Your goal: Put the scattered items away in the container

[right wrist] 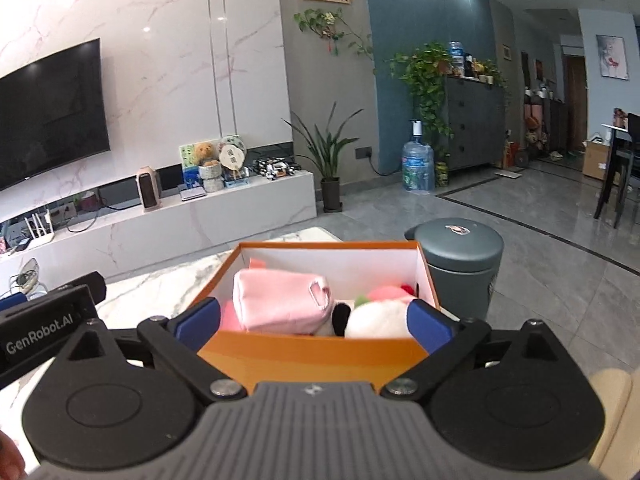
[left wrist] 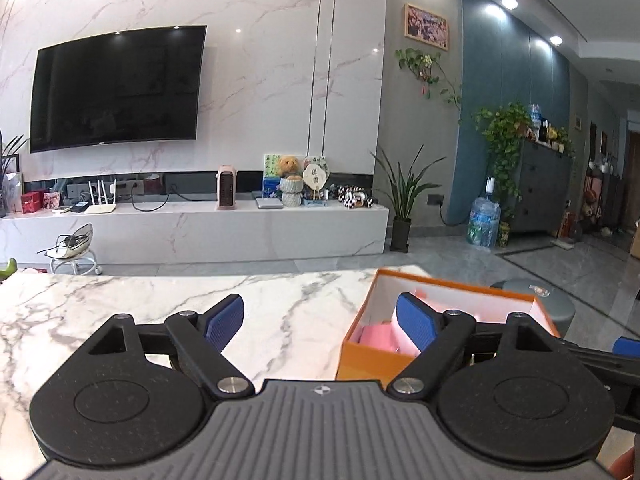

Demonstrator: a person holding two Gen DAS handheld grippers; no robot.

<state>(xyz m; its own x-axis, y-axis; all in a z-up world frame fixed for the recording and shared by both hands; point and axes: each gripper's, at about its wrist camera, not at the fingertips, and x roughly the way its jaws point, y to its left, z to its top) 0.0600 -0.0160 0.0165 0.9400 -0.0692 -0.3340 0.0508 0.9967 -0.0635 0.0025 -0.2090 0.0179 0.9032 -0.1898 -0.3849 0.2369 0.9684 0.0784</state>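
Both tongs — left (left wrist: 320, 326) and right (right wrist: 316, 320) — stood wide, empty. In the box (right wrist: 312, 354) lay a soft pouch (right wrist: 280, 300) and plush toys (right wrist: 376, 316) — light, squeezable anywhere.

Your left tool (left wrist: 320, 320) hangs with its blue pads spread wide and nothing between them, over the marble surface (left wrist: 120, 308). At the right sits the orange box (left wrist: 372, 356), pink items (left wrist: 376, 334) inside.
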